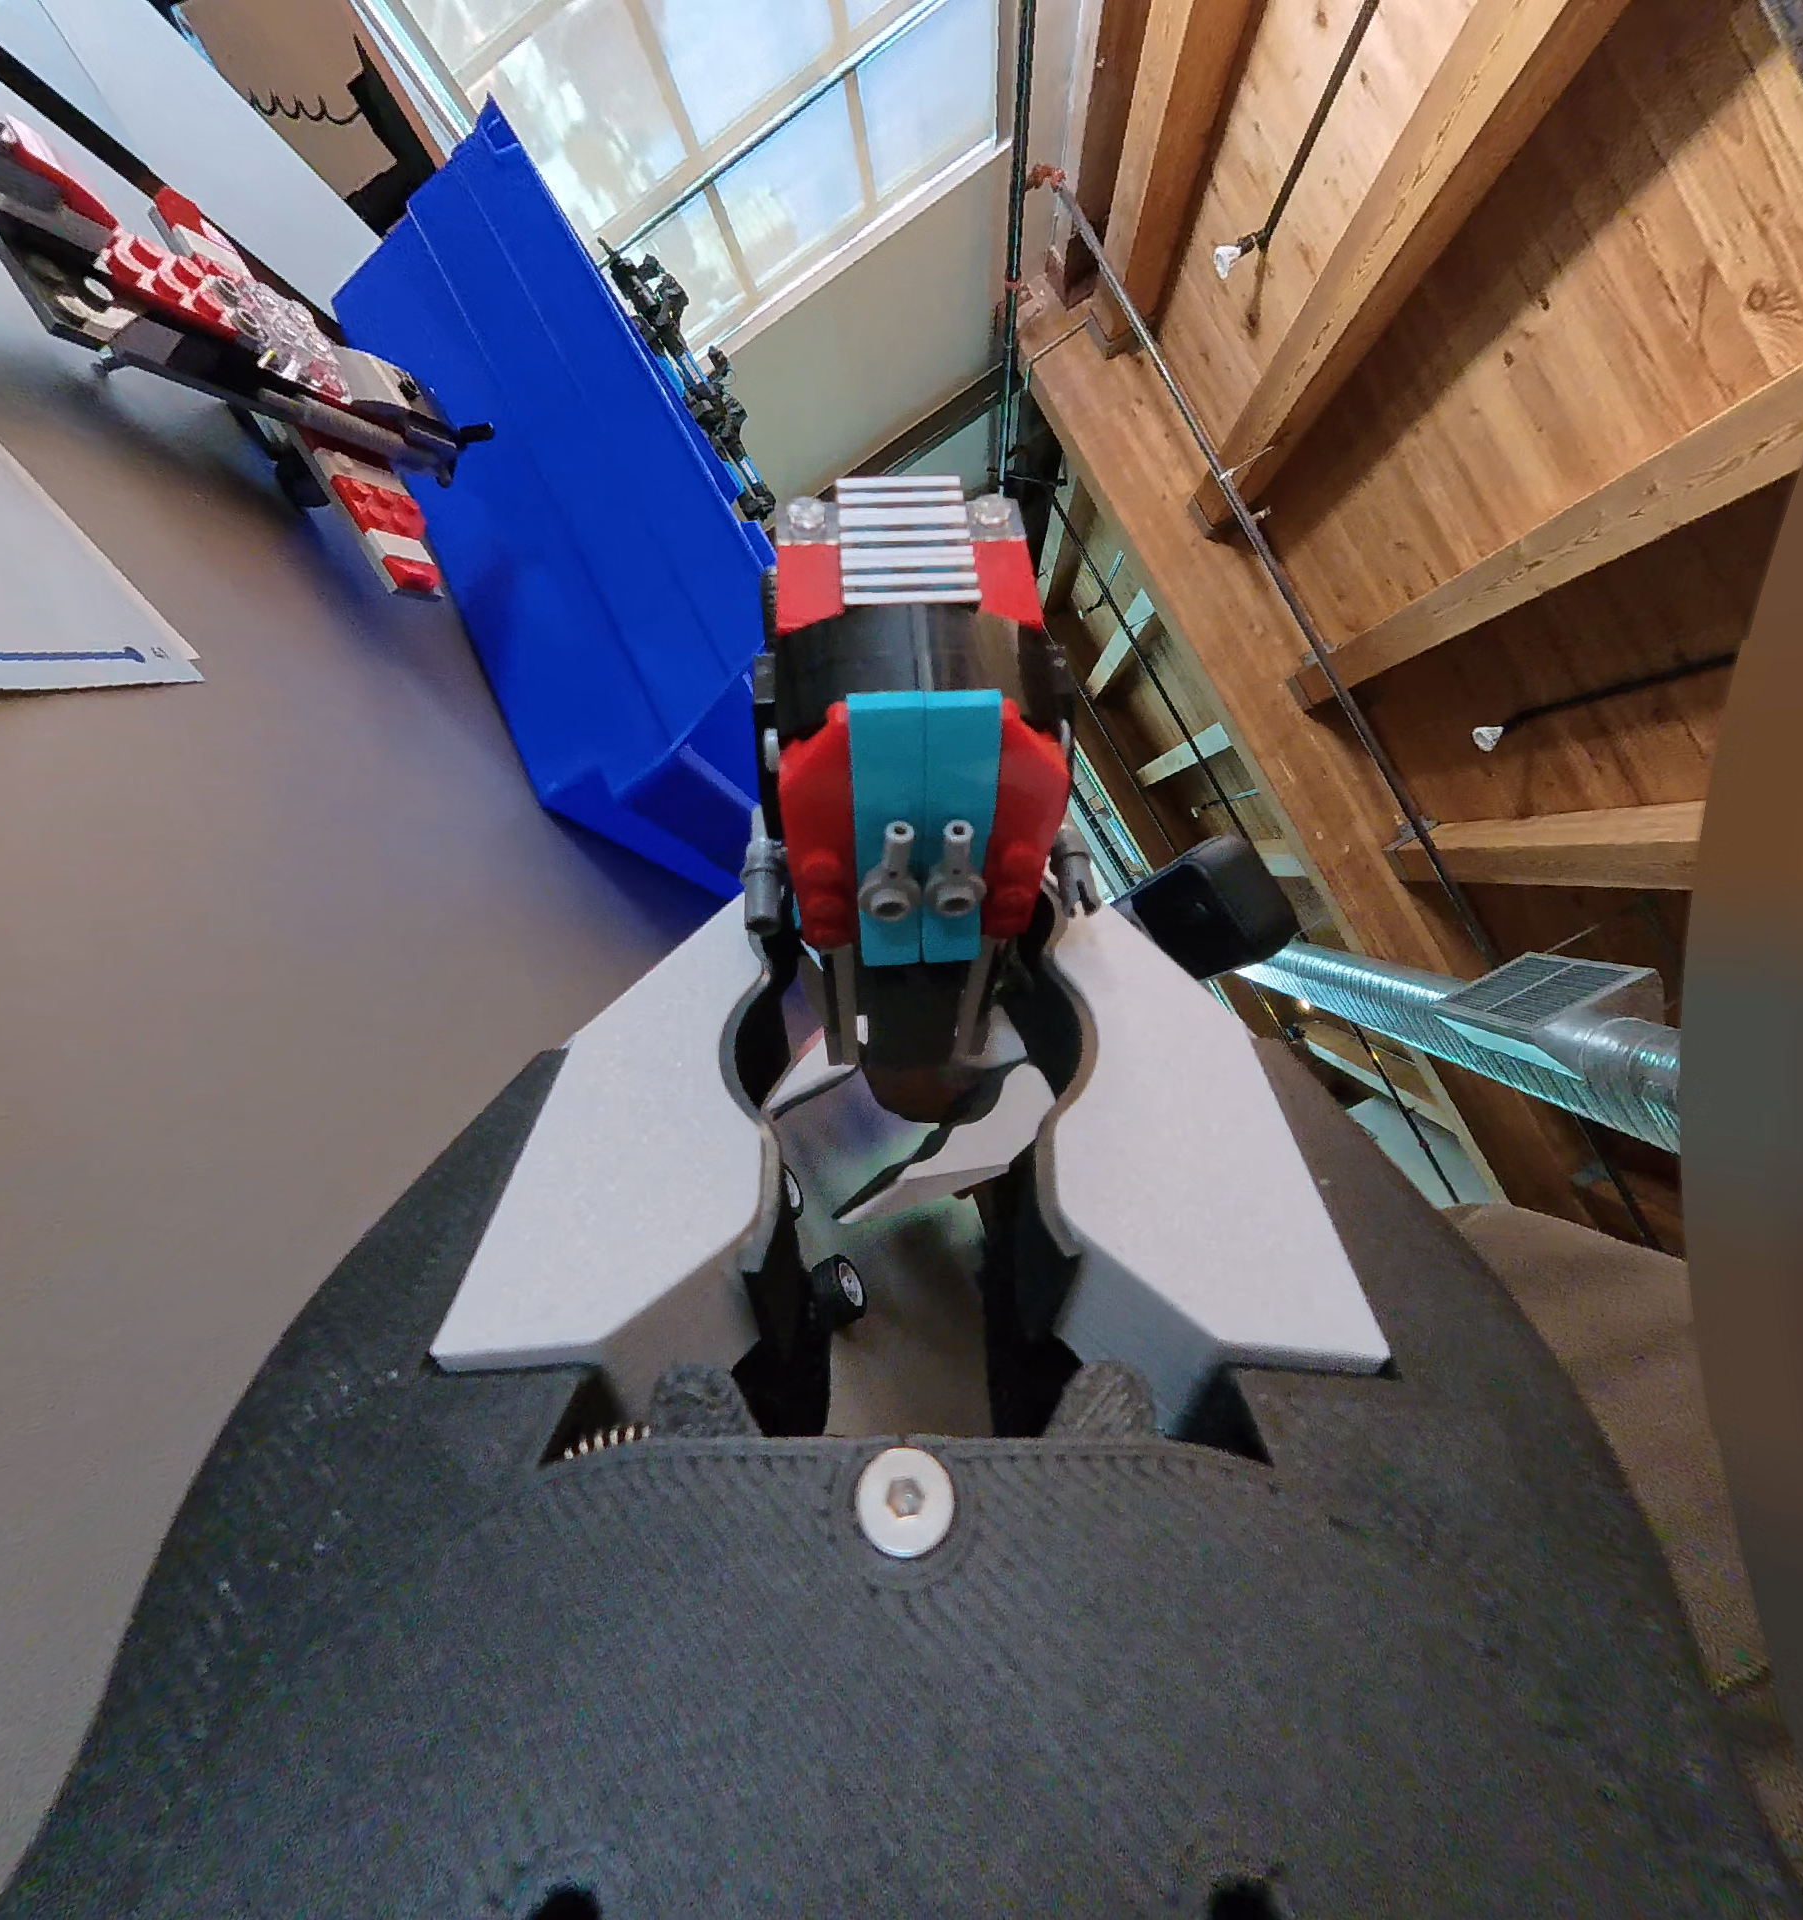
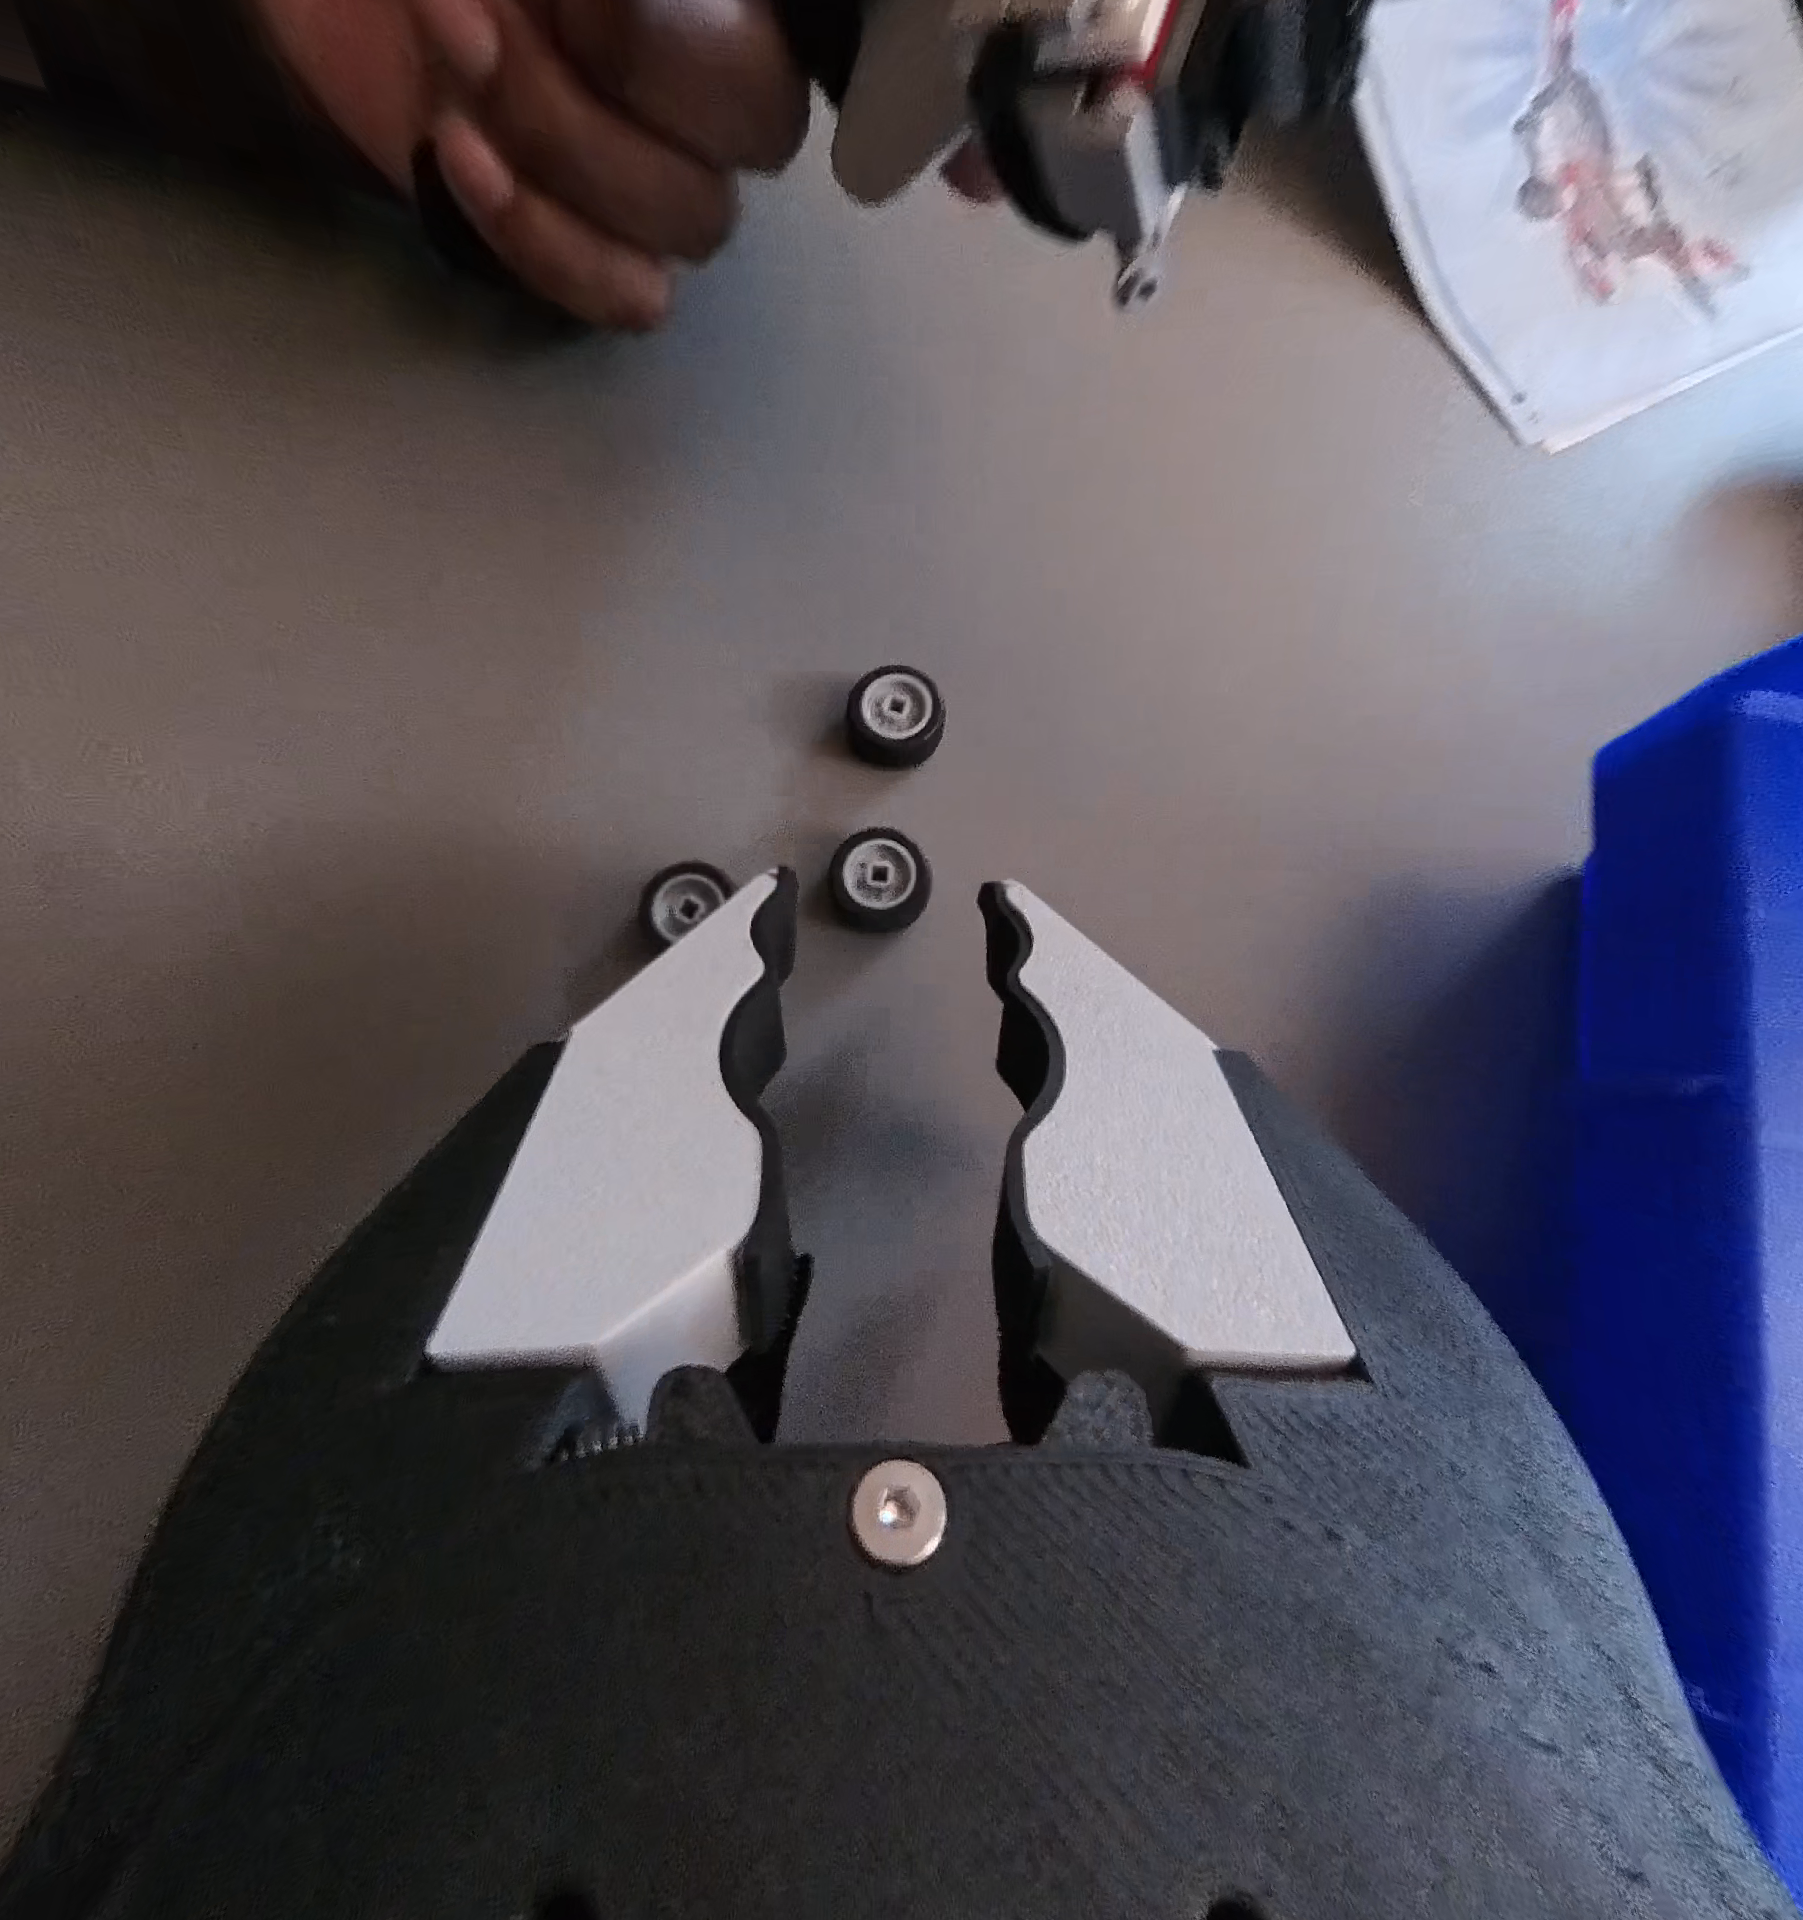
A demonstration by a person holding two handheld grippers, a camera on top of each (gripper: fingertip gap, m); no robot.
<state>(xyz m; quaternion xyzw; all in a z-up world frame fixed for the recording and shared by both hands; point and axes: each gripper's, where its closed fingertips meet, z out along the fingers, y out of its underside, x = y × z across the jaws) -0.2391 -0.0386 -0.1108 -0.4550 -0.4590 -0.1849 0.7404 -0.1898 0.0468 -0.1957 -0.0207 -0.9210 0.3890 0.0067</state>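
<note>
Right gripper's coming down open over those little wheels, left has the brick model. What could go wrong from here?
1. The right gripper has one wheel just off its tips, but its left finger overlaps a second wheel; closing may knock that one away.
2. The wheels lie loose on the smooth table and may roll or skid.
3. The left gripper grips the brick model only at its narrow end; it may tilt.

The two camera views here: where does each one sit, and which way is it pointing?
Left wrist view: sits on the left claw, looking along its fingers, tilted up toward a window and wooden beams; the claw grips a red, teal and black brick model.
Right wrist view: sits on the right claw, looking down at a grey table; open fingers frame a small wheel; a hand shows.
Shared: the blue bin, the table.
</note>
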